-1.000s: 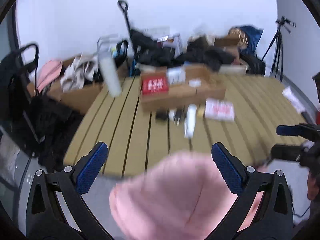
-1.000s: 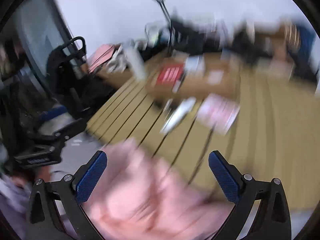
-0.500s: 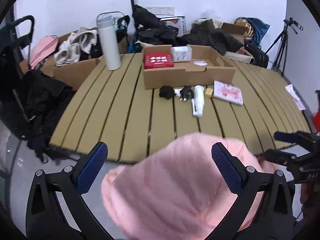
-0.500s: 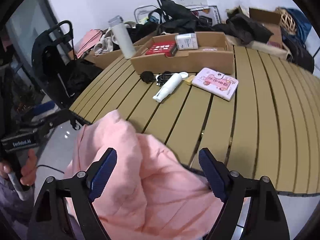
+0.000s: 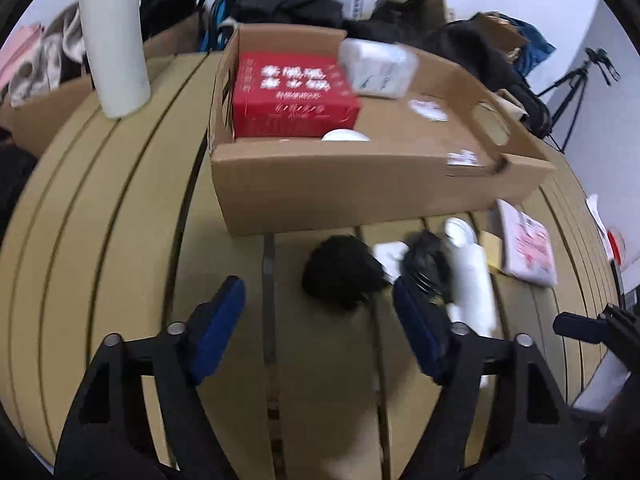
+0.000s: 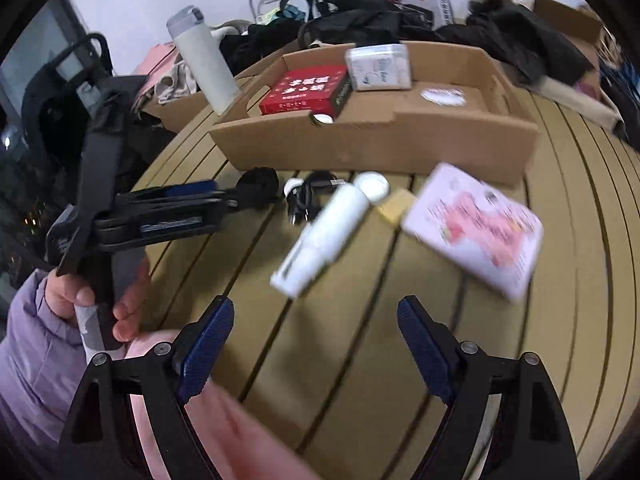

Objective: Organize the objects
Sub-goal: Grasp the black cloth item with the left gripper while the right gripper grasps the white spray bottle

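My left gripper (image 5: 316, 320) hangs spread wide and empty over the tan slatted wooden table (image 5: 120, 240), just short of a crumpled black cloth lump (image 5: 340, 272). Behind it sits the shallow brown cardboard tray (image 5: 360, 188) holding a red printed box (image 5: 292, 96). My right gripper (image 6: 312, 340) is also splayed, empty, above a white cylindrical bottle (image 6: 324, 236) and a pink-patterned white packet (image 6: 476, 228). Motion blur: the tangle beside the bottle is possibly a black cable (image 6: 308, 196).

Both wrist views look down, close, over the slatted table (image 5: 120, 240), sharing the cardboard tray (image 6: 400, 140).
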Tool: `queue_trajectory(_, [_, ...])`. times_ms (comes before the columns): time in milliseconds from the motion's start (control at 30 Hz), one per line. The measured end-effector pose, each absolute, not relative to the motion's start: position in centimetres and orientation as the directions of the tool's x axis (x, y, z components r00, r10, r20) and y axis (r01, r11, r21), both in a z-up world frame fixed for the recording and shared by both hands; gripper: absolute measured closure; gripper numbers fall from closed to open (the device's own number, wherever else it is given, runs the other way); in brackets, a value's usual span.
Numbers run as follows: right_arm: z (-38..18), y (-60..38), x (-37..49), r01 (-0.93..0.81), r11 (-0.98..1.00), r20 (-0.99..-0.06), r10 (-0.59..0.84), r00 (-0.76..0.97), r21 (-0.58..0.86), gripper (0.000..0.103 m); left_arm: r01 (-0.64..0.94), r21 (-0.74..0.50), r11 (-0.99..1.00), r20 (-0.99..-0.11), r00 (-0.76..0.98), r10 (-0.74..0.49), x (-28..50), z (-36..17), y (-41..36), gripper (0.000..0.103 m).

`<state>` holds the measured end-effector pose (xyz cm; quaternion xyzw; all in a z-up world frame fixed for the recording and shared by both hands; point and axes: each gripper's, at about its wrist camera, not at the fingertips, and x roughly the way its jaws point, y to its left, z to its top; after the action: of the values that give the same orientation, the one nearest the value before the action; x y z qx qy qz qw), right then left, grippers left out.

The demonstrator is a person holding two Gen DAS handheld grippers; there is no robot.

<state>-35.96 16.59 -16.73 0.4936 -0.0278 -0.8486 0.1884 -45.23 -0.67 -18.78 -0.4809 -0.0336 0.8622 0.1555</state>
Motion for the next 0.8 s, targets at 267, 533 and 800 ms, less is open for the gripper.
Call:
queue_trajectory(267, [-20.3, 13.3, -41.9, 0.244, -0.964, -0.851, -0.215, -0.478, 0.106, 0.062, -0.256, -0.251, -0.934, -0.791, -0.503, 0.350, -44.2, -18.9, -1.0, 0.071])
queue_trajectory(533, [-17.8, 15.2, -39.2, 0.287, -0.950, -0.847, -0.249, -0.469, 0.121, 0.073, -0.248, -0.283, -0.926, -0.733, -0.567, 0.376, -37.2, -12.5, -2.8, 0.071])
queue_trajectory(800, [-9.0, 23.6, -28.6, 0.268, -0.955, -0.757, -0.269, -0.595, 0.128, 0.073, -0.205, -0.232, -0.951, -0.675, -0.670, 0.309, -27.3, -4.7, -2.4, 0.071])
